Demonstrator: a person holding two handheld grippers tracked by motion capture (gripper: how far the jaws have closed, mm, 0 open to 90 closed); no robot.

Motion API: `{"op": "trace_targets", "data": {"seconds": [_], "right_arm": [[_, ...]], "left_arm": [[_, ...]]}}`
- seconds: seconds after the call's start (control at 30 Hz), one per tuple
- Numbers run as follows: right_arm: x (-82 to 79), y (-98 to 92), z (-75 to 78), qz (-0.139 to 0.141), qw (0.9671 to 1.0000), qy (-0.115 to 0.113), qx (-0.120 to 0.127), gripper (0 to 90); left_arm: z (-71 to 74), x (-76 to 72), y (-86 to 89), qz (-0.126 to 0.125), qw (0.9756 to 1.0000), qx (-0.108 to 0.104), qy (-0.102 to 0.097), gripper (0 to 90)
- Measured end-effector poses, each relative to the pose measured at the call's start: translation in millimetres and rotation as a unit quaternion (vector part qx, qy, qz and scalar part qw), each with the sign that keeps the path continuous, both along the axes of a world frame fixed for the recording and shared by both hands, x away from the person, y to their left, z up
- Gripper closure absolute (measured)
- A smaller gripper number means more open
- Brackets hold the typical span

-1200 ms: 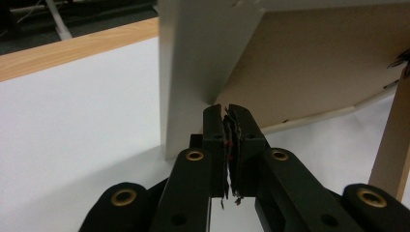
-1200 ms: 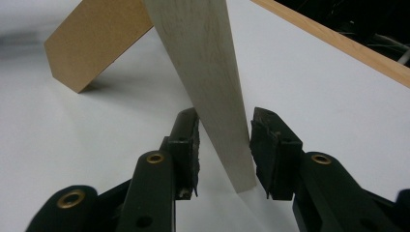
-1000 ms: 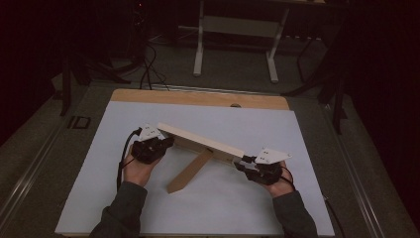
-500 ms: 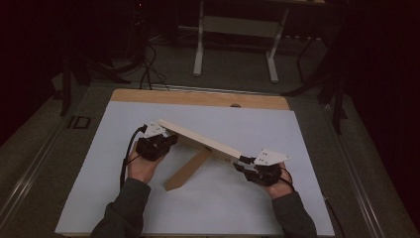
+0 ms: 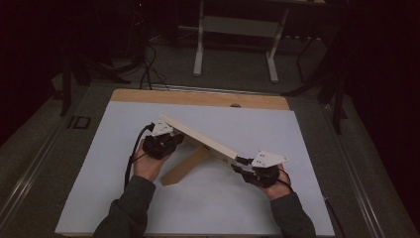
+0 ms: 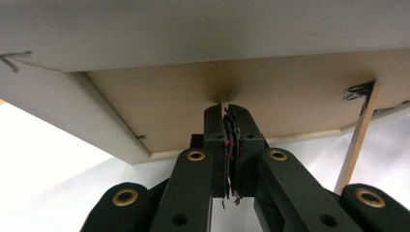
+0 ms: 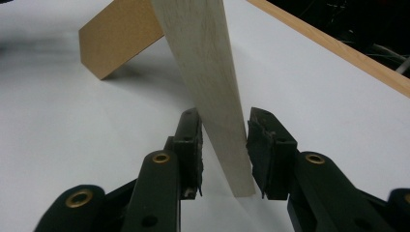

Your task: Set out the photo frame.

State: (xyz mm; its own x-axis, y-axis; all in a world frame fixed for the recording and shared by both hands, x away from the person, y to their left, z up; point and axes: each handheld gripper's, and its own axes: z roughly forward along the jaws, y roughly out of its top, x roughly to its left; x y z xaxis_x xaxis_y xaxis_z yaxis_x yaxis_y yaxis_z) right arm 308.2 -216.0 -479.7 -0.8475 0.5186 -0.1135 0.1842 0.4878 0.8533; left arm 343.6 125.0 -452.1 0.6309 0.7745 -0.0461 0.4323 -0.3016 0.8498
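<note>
The long pale wooden board [image 5: 198,140] looks smooth and matt, with fine grain. The brown wooden piece [image 5: 184,166] under it, toward 7 o'clock, is darker and dull. The white table sheet [image 5: 297,134] is smooth. The black plastic gripper pads [image 7: 191,145] look rough.

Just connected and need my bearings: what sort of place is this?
Likely a dim lab or workshop bench, not a home. A white work surface covers a wooden table, cables trail on the floor, and a metal stand sits behind.
</note>
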Motion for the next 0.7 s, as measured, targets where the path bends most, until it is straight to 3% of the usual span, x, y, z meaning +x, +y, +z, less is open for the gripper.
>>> {"op": "trace_targets", "data": {"seconds": [0.5, 0.7], "right_arm": [[-6.2, 11.5, 2.3, 0.017, 0.9997, -0.007, -0.016, 65.8], [-6.3, 1.0, 8.7, 0.031, 0.9995, 0.002, 0.001, 60.0]], "left_arm": [[-0.1, 3.9, -4.6, -0.001, 1.0, 0.0, 0.001, 90.0], [2.0, 3.5, -1.0, 0.005, 1.0, -0.007, -0.002, 90.0]]}}
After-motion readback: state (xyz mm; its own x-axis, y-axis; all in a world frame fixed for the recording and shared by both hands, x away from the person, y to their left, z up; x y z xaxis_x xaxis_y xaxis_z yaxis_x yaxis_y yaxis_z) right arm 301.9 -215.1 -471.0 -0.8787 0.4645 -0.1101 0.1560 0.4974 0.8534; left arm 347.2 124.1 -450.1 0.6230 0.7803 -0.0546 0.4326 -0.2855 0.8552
